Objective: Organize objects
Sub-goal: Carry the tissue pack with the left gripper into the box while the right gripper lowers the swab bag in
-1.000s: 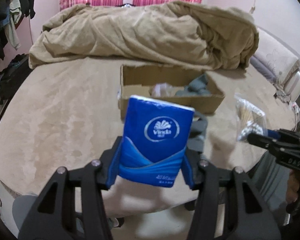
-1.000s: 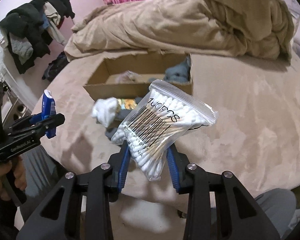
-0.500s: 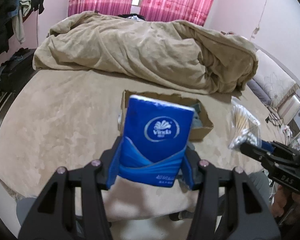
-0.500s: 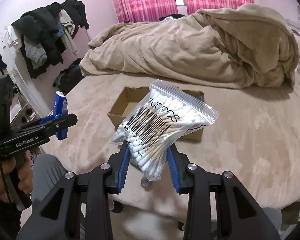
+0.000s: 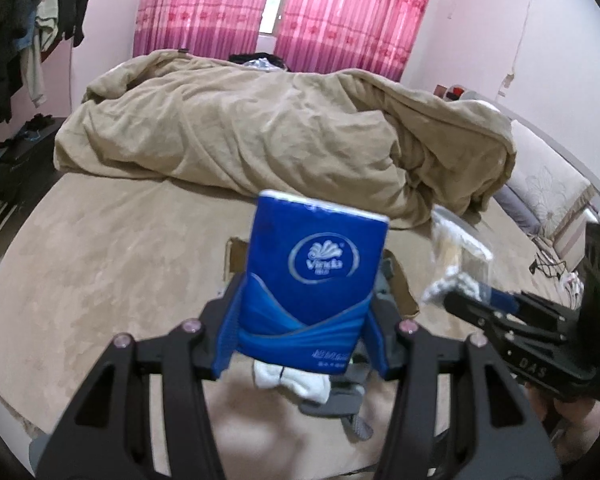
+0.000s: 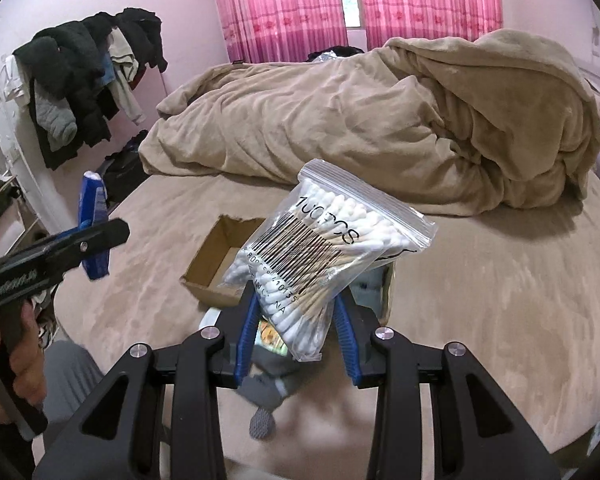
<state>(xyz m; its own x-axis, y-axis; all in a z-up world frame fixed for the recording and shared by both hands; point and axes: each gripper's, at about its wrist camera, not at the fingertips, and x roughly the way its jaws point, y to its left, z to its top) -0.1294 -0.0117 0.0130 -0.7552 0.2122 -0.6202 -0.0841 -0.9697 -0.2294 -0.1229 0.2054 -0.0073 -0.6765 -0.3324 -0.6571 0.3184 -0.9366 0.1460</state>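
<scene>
A big tan bed [image 6: 480, 300] with lots of open room is seen under a rumpled blanket [image 6: 380, 120]. The cardboard box [image 6: 214, 264] is now mostly hidden. A blue tissue pack [image 5: 312, 276] is squeezed in the left claw [image 5: 306, 322], raised higher than before. A cotton swab bag [image 6: 320, 256] is pinched in the right claw [image 6: 298, 344], above the box.

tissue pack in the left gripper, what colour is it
Deep blue with a white oval logo, tissue pack held in the left gripper; clearest in the left wrist view.
</scene>
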